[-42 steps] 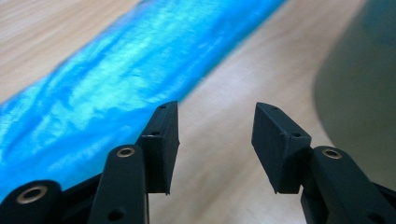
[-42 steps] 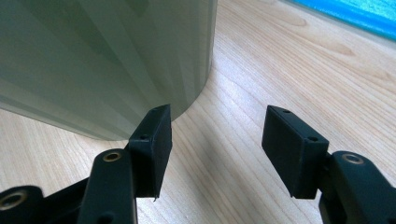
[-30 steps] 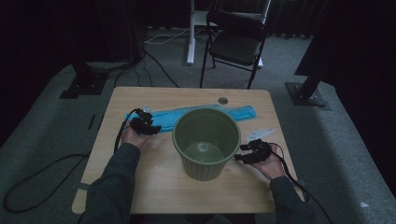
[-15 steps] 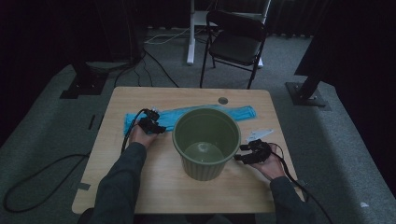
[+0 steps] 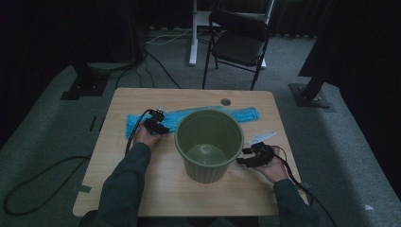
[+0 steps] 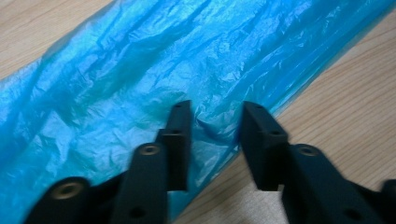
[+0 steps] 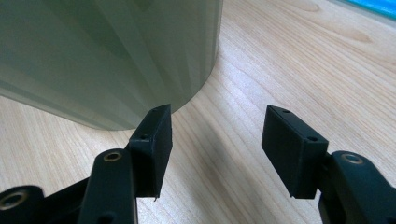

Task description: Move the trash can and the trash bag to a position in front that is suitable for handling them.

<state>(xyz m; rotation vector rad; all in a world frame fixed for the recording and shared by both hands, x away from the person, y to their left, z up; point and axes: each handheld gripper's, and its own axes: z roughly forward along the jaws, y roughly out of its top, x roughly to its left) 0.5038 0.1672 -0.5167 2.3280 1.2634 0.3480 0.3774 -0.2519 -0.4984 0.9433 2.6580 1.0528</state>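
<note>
While you watch from above, the green bin stands mid-surface, the blue bag flat behind it, your left gripper over the bag, your right gripper beside the bin; the left gripper view shows jaws part open astride a crease at the bag's edge, nothing pinched yet; close too shallowly and the film may slip free; the right gripper view shows jaws wide, empty, just beside the bin wall; a nudge could shove it.

The big green bucket stands in the middle of the bench. Bare wood lies in front of the bucket.
</note>
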